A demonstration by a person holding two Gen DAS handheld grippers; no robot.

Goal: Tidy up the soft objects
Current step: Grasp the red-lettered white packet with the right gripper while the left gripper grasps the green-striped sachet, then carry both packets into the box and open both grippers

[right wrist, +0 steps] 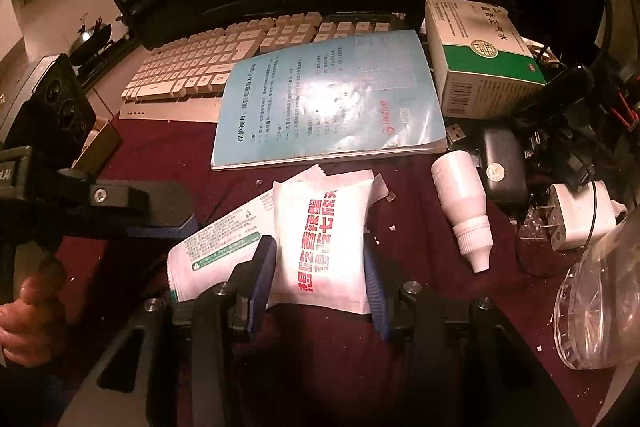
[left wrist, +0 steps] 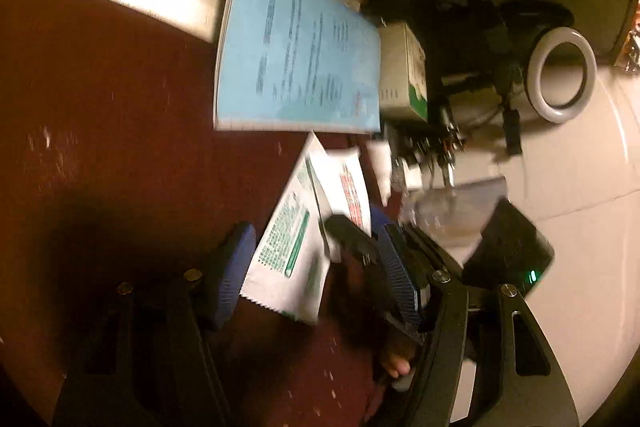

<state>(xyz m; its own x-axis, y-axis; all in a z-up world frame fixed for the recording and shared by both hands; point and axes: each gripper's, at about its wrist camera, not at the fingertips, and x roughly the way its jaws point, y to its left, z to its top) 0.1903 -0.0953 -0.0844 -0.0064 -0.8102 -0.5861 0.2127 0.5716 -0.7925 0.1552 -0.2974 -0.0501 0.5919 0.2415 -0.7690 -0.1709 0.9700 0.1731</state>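
Observation:
A white soft packet with red print (right wrist: 320, 247) lies on the dark red cloth, and my right gripper (right wrist: 320, 283) is shut on it, blue pads pressing both sides. Under it, to the left, lies a white packet with green print (right wrist: 224, 247). In the left wrist view that green-printed packet (left wrist: 288, 259) sits between the blue pads of my left gripper (left wrist: 314, 271), which is open and straddles it without pressing. The red-printed packet (left wrist: 348, 187) overlaps its far corner. One of the left gripper's fingers (right wrist: 120, 197) reaches in from the left beside the packets.
A blue booklet (right wrist: 332, 95) rests partly on a white keyboard (right wrist: 192, 67) behind the packets. To the right lie a green-and-white box (right wrist: 480, 55), a white dropper bottle (right wrist: 464, 203), a black pouch (right wrist: 502, 163), a white plug (right wrist: 576, 215) and a clear plastic container (right wrist: 600, 307).

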